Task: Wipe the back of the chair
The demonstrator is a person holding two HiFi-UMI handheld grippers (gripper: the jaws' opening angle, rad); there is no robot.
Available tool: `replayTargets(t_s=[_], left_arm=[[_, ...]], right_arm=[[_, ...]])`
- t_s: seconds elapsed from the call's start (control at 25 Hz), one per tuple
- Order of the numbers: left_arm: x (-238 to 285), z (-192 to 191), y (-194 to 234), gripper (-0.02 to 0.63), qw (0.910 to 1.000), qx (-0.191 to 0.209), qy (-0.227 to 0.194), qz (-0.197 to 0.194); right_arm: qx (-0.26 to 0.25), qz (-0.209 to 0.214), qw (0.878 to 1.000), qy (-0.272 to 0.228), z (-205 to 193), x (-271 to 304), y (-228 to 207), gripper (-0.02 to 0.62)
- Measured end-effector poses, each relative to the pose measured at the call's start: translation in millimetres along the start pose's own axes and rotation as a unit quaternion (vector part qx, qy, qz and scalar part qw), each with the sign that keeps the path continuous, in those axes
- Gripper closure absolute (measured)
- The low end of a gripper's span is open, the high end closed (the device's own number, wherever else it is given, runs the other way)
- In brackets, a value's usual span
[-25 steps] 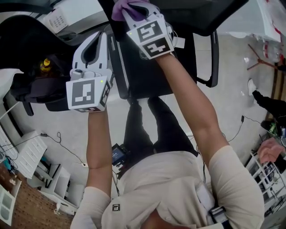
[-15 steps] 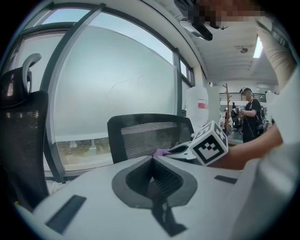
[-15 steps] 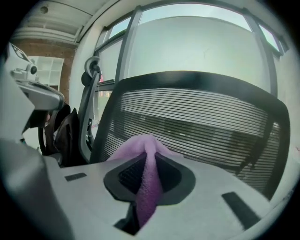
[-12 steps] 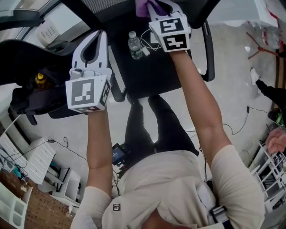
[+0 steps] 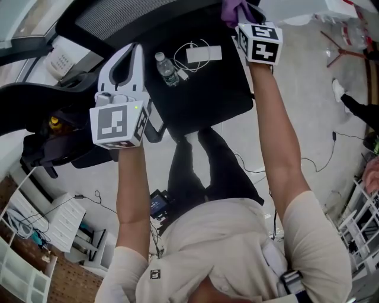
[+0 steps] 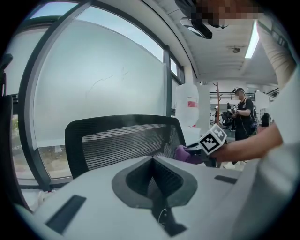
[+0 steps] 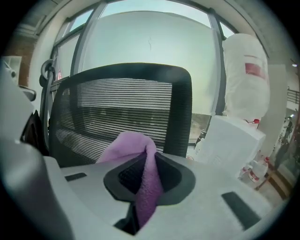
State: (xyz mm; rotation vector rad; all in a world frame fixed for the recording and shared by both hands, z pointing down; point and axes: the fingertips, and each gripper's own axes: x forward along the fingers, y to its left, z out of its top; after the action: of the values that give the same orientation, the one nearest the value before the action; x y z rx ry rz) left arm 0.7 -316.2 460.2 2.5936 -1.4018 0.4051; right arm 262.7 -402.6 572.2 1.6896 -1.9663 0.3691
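Chair point(image 5: 201, 89): its mesh back point(image 7: 122, 108) spans 12 o'clock in the head view, with the black seat below it carrying a bottle point(image 5: 166, 68) and a white cable point(image 5: 189, 50). Right gripper point(image 5: 241, 16) sits at 1 o'clock of the seat, jaws clamped on a purple cloth point(image 7: 146, 178). The cloth's free fold stands at the 3 o'clock edge of the back in the left gripper view; contact with the mesh not resolvable. Left gripper point(image 5: 135, 50) is at 9 o'clock of the seat, jaws together on nothing, well apart from the cloth.
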Motion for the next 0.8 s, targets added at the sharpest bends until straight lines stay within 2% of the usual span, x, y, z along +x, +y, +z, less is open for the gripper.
replayTargets(t_s=[0.44,0.8], left_arm=[[-8,32,-6,0.598,0.9998,0.019,-0.003,-0.007],[-49,68,1,0.598,0.9994,0.032,-0.011,0.000]], right_arm=[[0.011,0.018,1.000,0.017,5,-11,6,0.558],[0.012,0.024,1.000,-0.005,40,-67,24,0.560]])
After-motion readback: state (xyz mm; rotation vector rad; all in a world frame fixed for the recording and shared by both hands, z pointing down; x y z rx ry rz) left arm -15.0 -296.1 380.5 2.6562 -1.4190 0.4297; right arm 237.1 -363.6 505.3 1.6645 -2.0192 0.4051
